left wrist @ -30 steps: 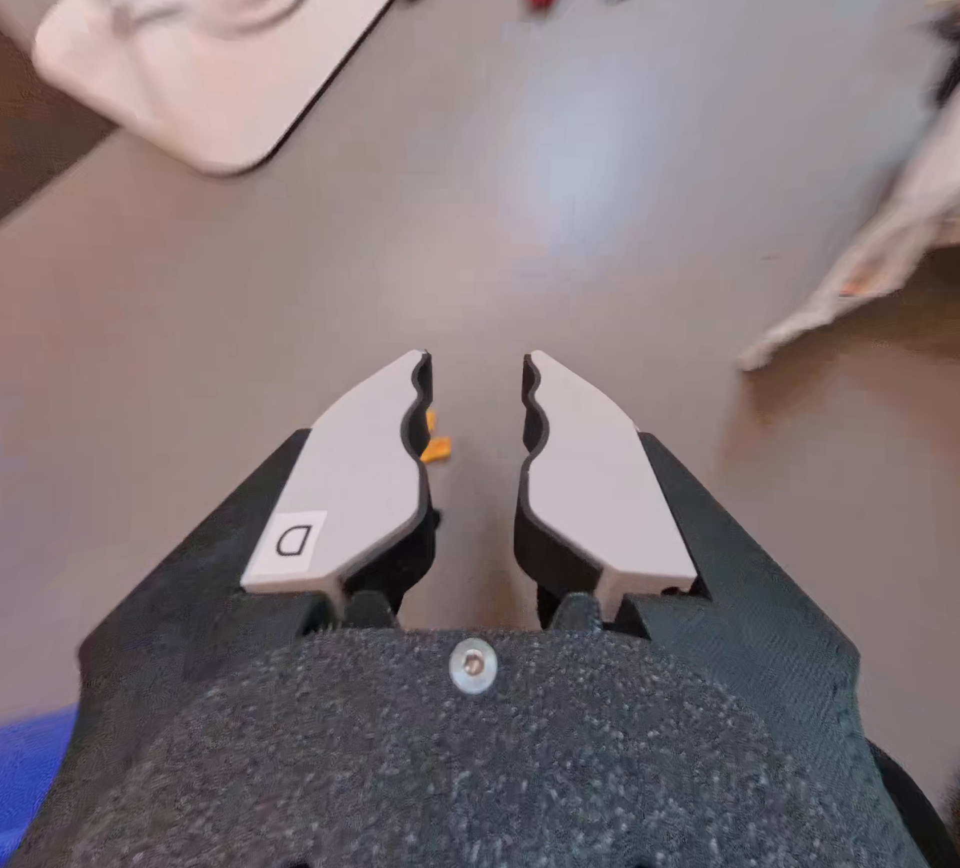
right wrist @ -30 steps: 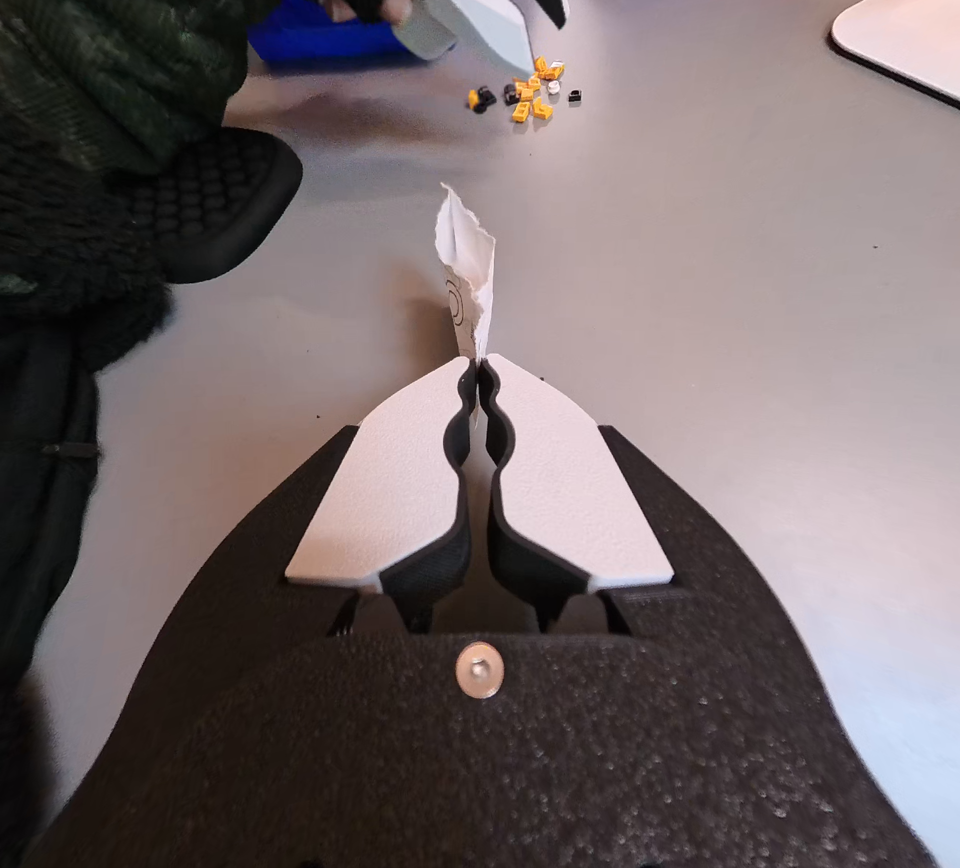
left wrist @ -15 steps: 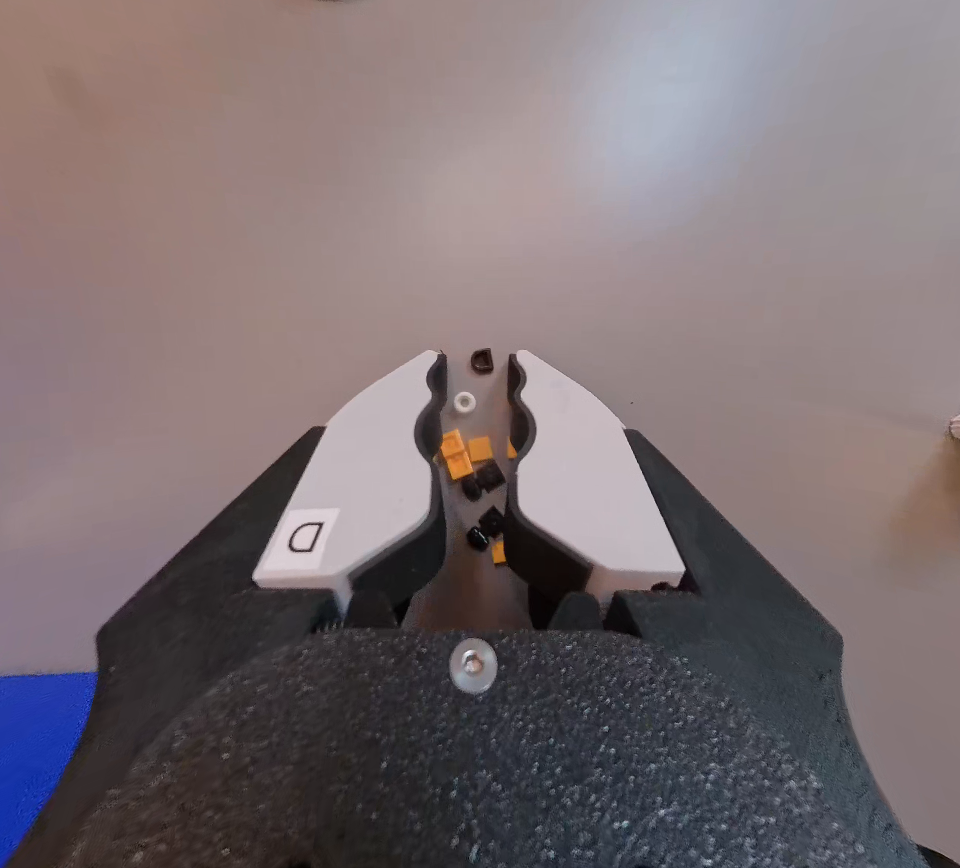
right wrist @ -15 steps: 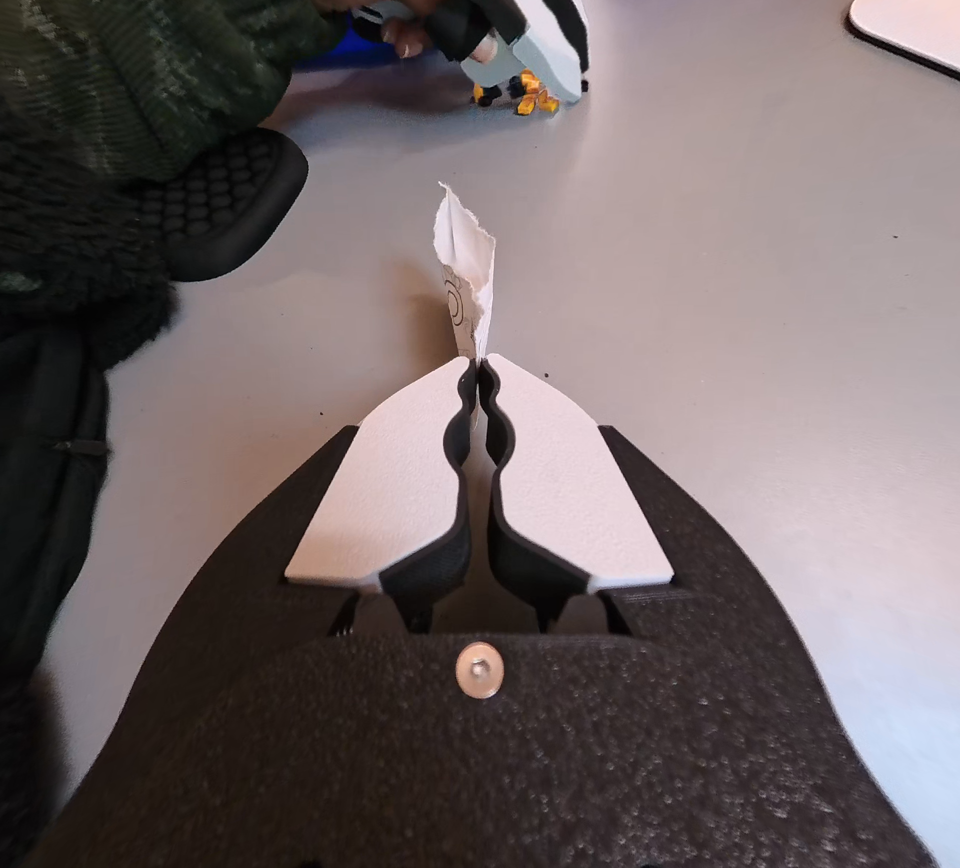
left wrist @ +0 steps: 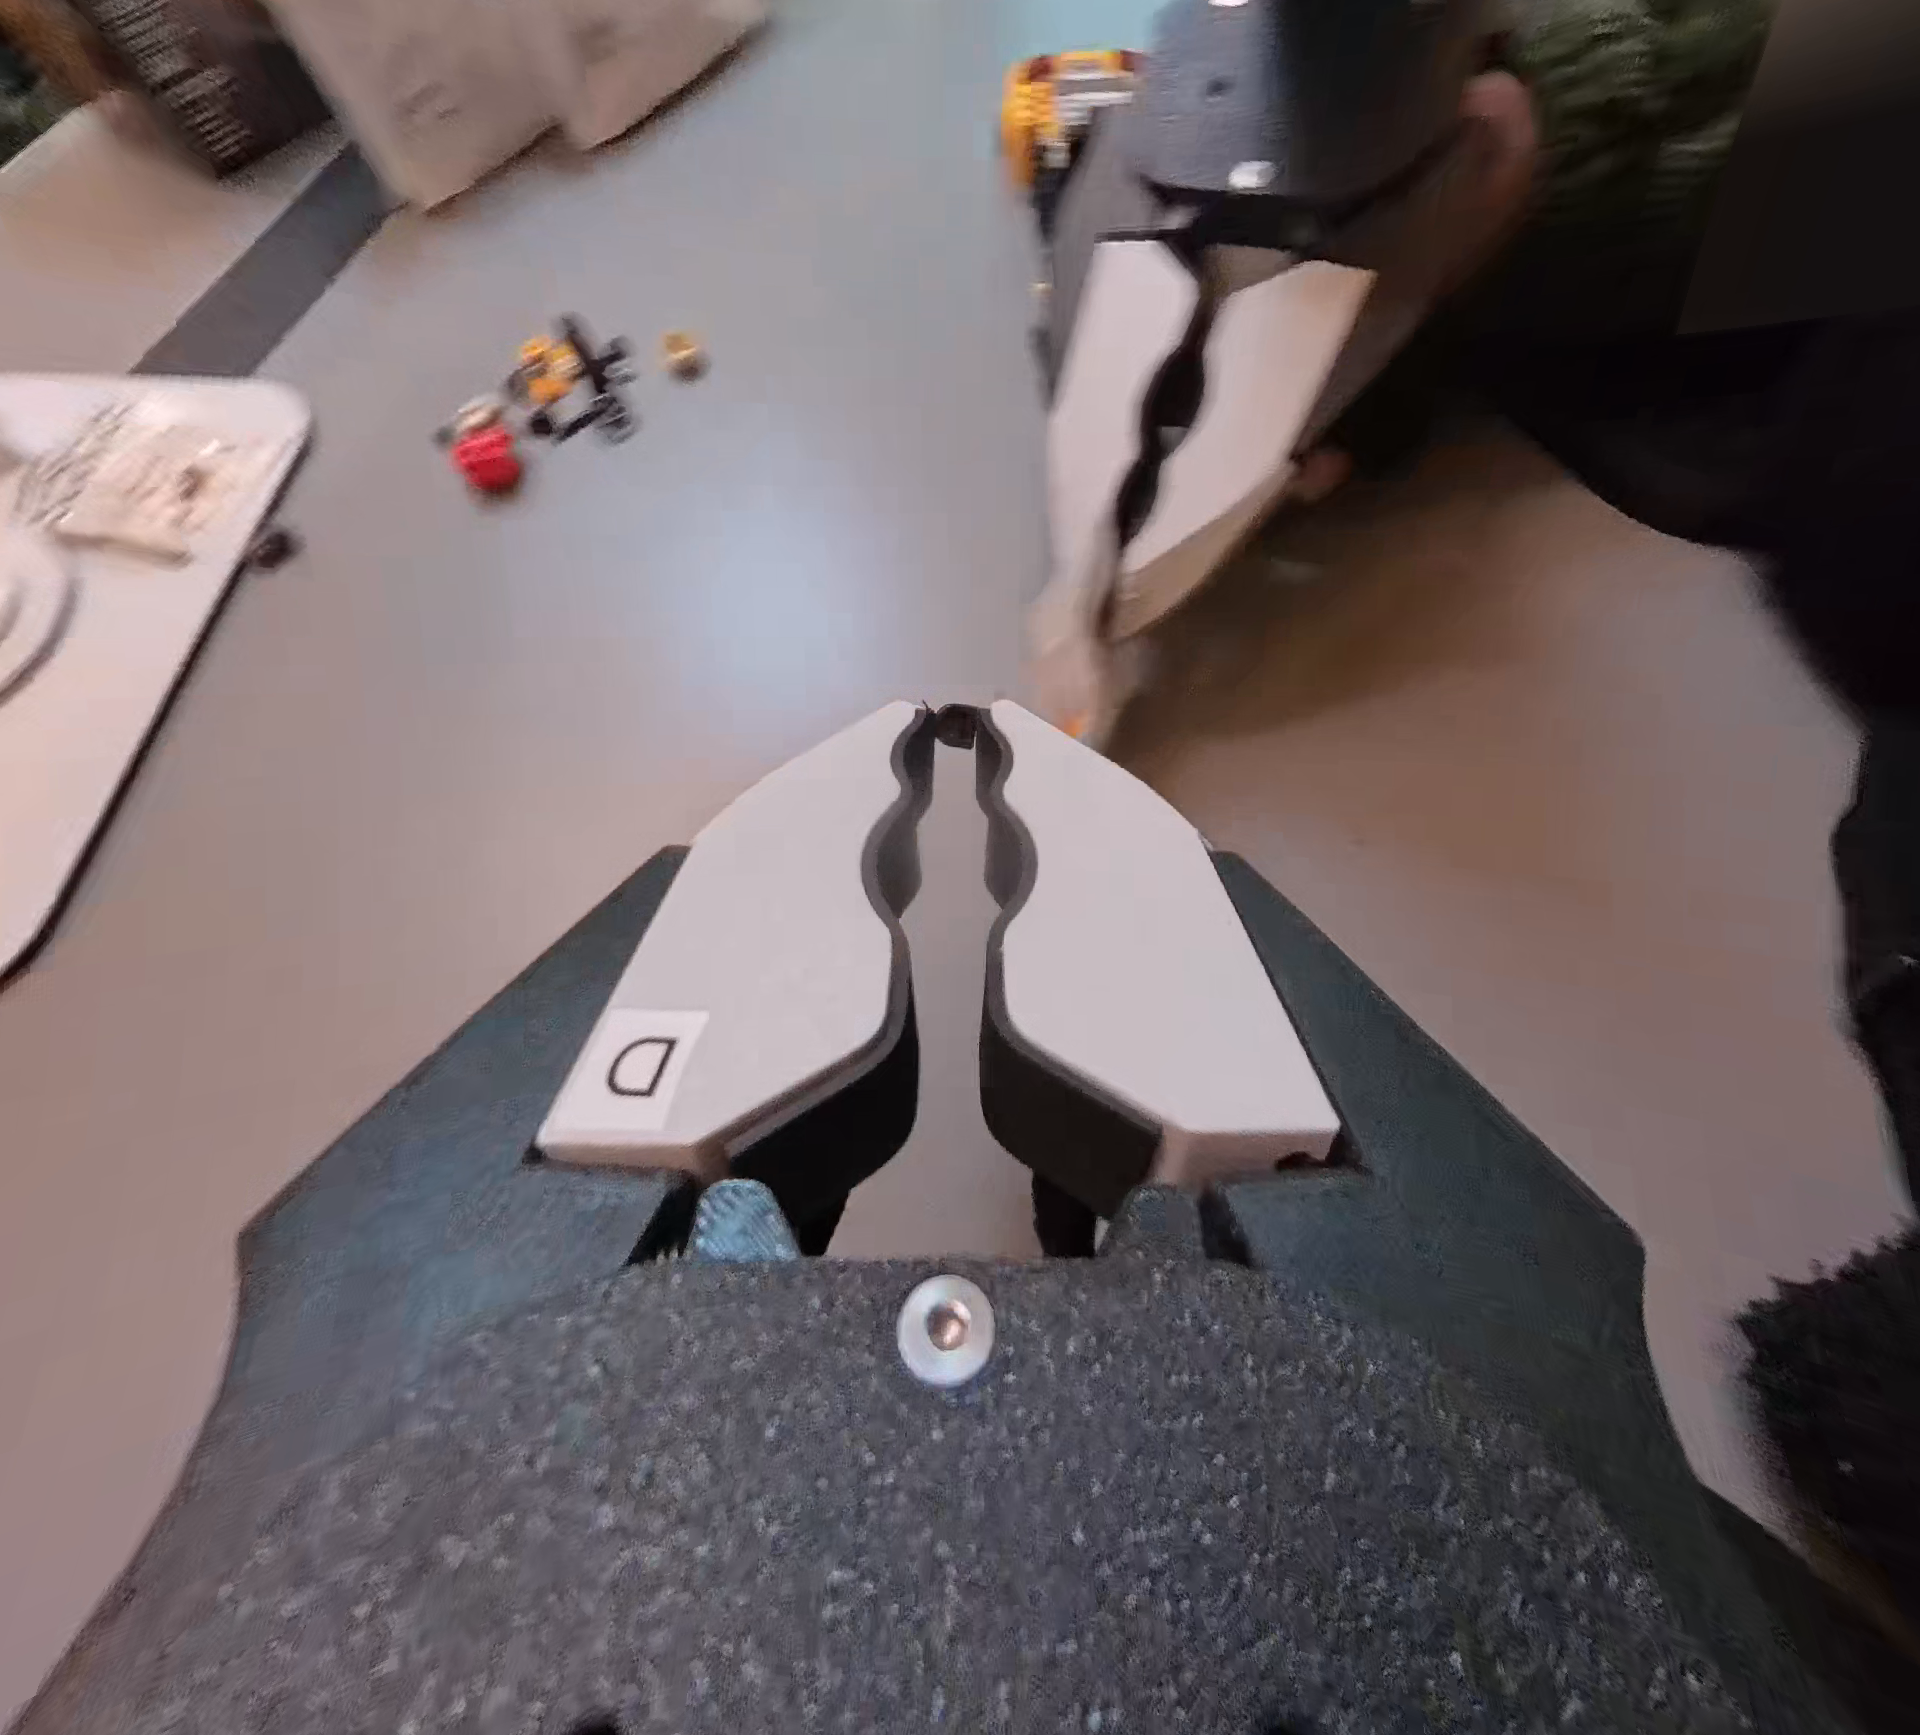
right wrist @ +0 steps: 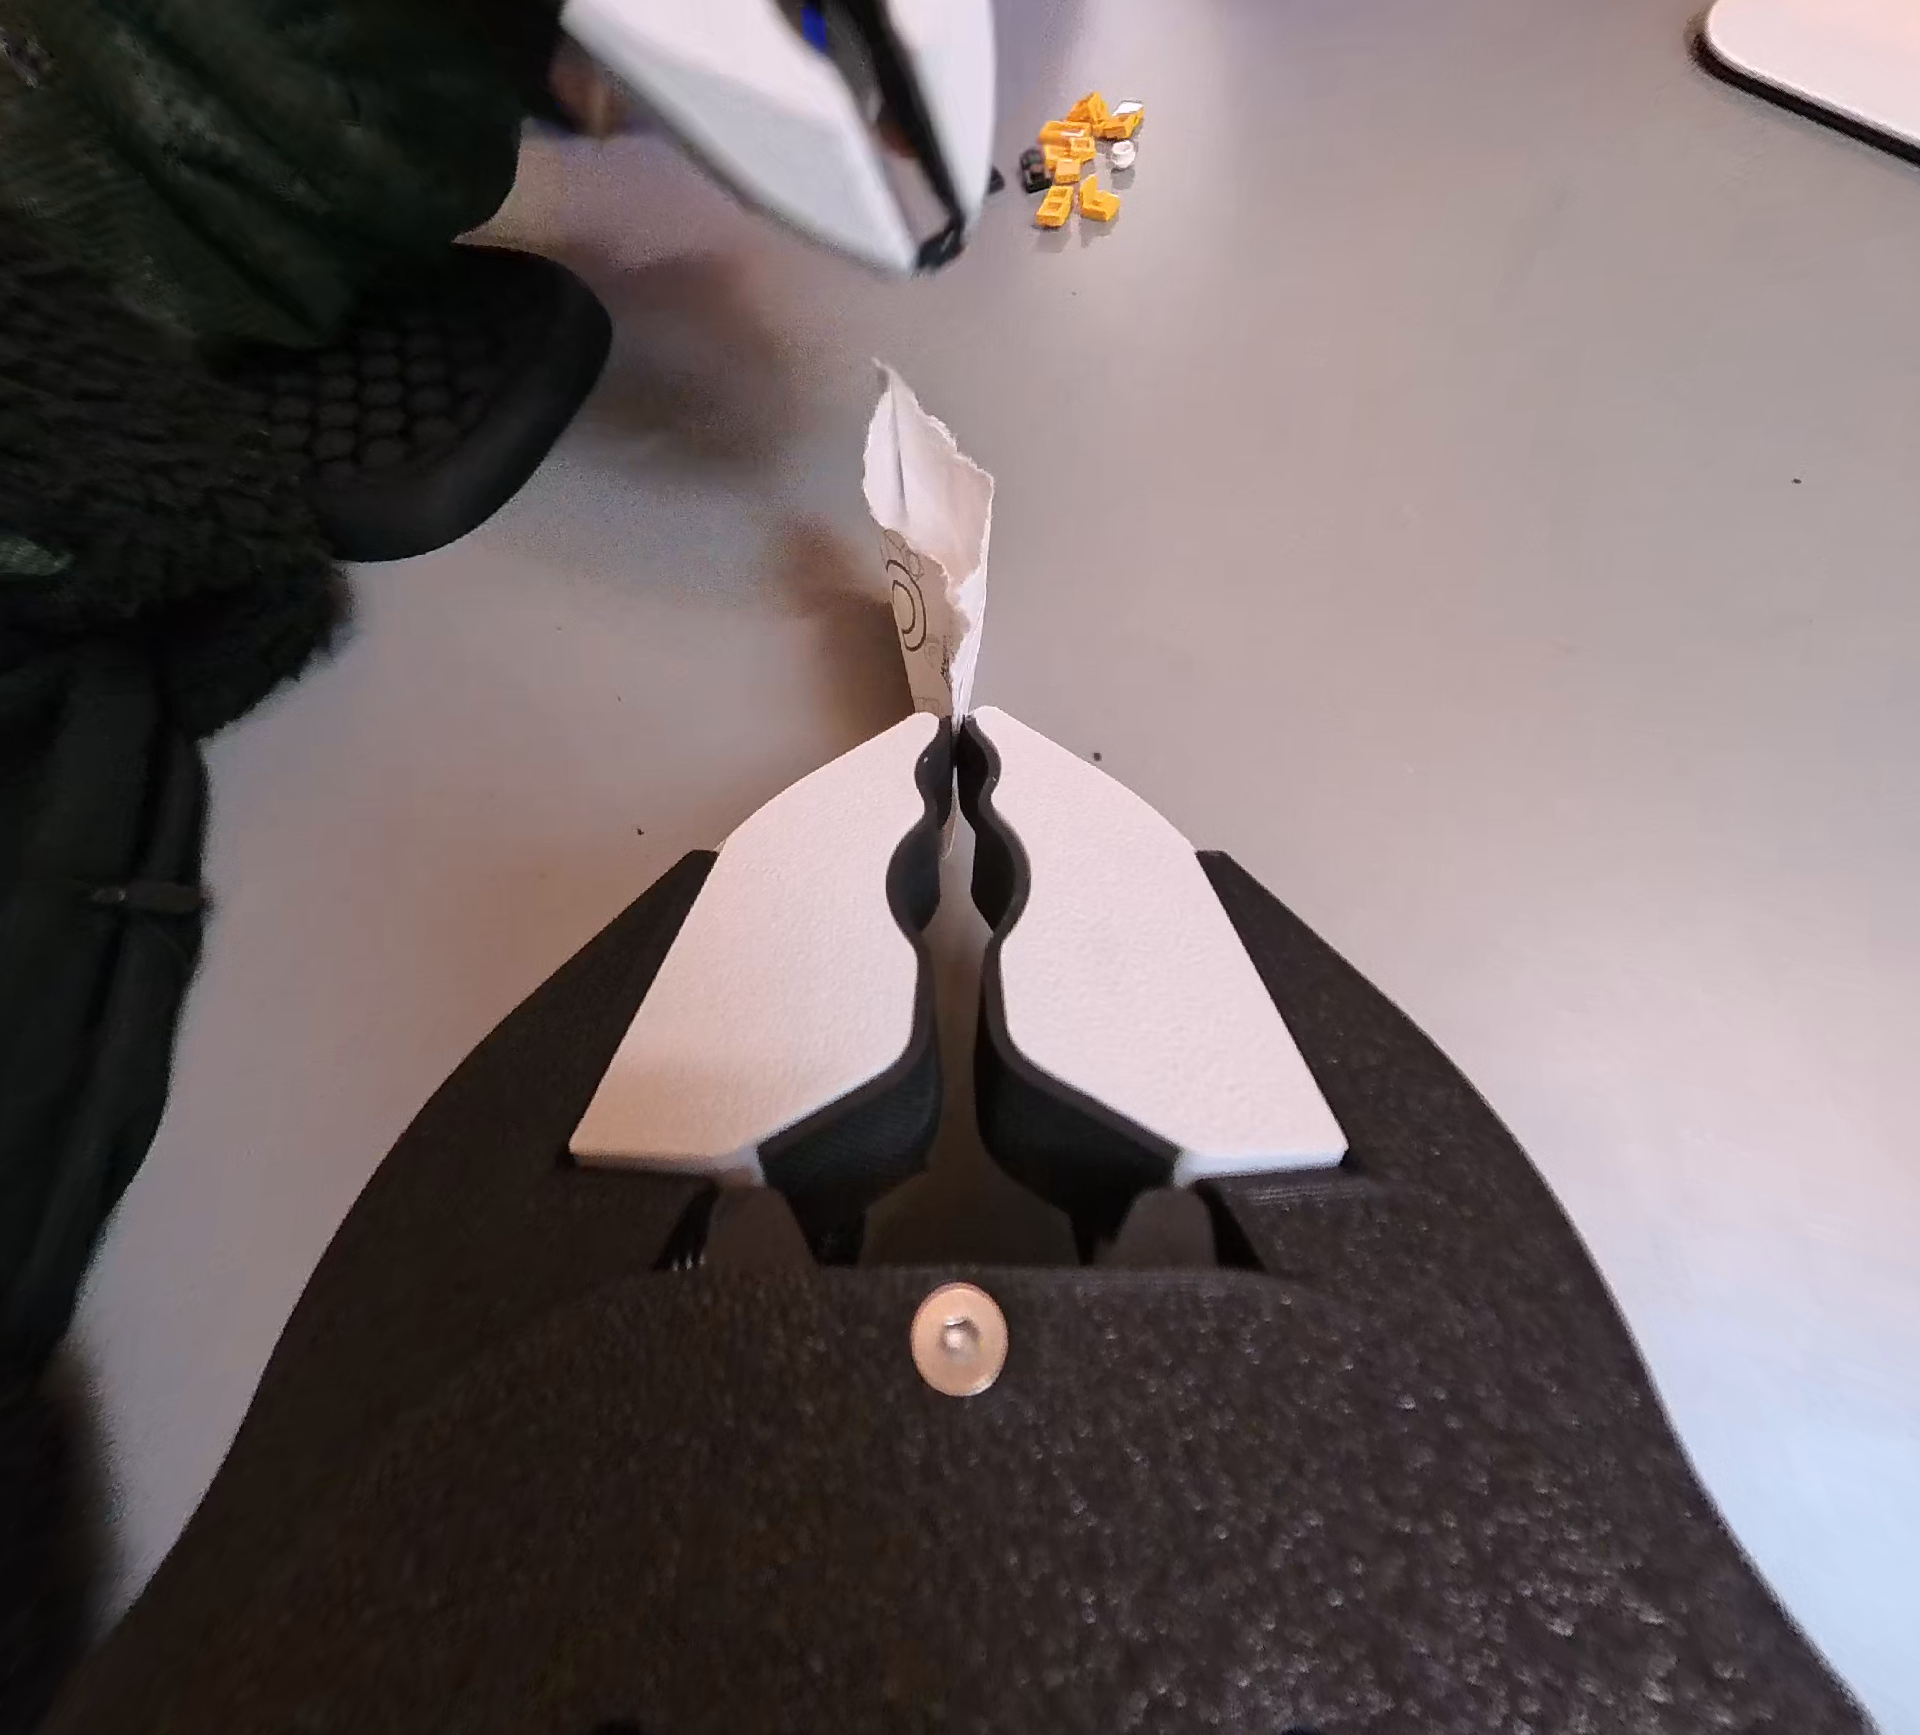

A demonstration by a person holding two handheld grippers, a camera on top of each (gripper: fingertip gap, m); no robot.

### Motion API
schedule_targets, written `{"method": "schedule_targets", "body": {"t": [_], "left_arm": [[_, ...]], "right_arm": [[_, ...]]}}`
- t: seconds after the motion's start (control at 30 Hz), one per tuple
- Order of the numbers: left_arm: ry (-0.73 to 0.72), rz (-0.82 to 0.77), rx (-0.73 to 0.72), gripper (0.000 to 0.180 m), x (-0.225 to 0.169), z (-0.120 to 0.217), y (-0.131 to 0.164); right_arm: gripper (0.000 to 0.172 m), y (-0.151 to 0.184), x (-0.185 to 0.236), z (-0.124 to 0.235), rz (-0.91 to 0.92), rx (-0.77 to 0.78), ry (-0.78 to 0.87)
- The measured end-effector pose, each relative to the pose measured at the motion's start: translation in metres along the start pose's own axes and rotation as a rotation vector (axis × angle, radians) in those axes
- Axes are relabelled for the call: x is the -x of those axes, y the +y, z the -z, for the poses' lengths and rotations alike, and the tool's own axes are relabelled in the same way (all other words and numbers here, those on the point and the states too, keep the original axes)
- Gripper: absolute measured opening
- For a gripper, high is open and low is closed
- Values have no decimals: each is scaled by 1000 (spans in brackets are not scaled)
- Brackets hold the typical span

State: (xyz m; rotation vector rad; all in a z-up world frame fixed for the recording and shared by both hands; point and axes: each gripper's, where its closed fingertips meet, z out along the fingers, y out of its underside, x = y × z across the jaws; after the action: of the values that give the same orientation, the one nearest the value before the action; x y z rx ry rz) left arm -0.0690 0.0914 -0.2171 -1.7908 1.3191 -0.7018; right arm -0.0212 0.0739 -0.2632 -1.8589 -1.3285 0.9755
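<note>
Left wrist view. The left tongs (left wrist: 958, 721) are raised off the grey surface (left wrist: 727, 605), narrowed to a slight gap, both tips pressing on a small black piece (left wrist: 954, 726). A second ago these tongs stood wide above the surface; half a second ago they straddled a scatter of small pieces; now one black piece has come away with them. Farther off lie a red and yellow cluster of parts (left wrist: 540, 407) and, at the surface's left edge, a white tray (left wrist: 135, 542). The right tongs (left wrist: 1112, 605) appear blurred at right, gripped by a hand (left wrist: 1475, 158).

Right wrist view. The right tongs (right wrist: 958, 721) are fully closed on a torn white paper packet (right wrist: 930, 542), unchanged over the last second. The left tongs (right wrist: 935, 231) hang blurred above the surface, just beside the yellow and black pieces (right wrist: 1086, 158). A white tray corner (right wrist: 1829, 23) shows at the right edge.
</note>
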Motion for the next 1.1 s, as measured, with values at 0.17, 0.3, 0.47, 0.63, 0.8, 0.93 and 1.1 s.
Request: {"method": "schedule_targets", "body": {"t": [0.17,0.3,0.47,0.63,0.8,0.93,1.1], "left_arm": [[9,-108,99,15,-18,-22,10],[10,-108,93,19,-15,-14,10],[-178,2,172,21,32,22,32],[-461,293,375,20,89,52,91],[-481,382,466,22,96,49,121],[-455,450,446,15,98,45,128],[-341,391,394,7,83,35,115]], "right_arm": [[0,-1,2,0,13,-4,0],[0,-2,1,2,12,-13,4],[0,-2,-3,5,5,-20,15],[0,-1,-4,4,-2,-15,12],[0,0,-5,4,-7,-13,8],[0,0,-4,4,-10,-12,2],[0,0,-4,4,-6,-13,4]]}}
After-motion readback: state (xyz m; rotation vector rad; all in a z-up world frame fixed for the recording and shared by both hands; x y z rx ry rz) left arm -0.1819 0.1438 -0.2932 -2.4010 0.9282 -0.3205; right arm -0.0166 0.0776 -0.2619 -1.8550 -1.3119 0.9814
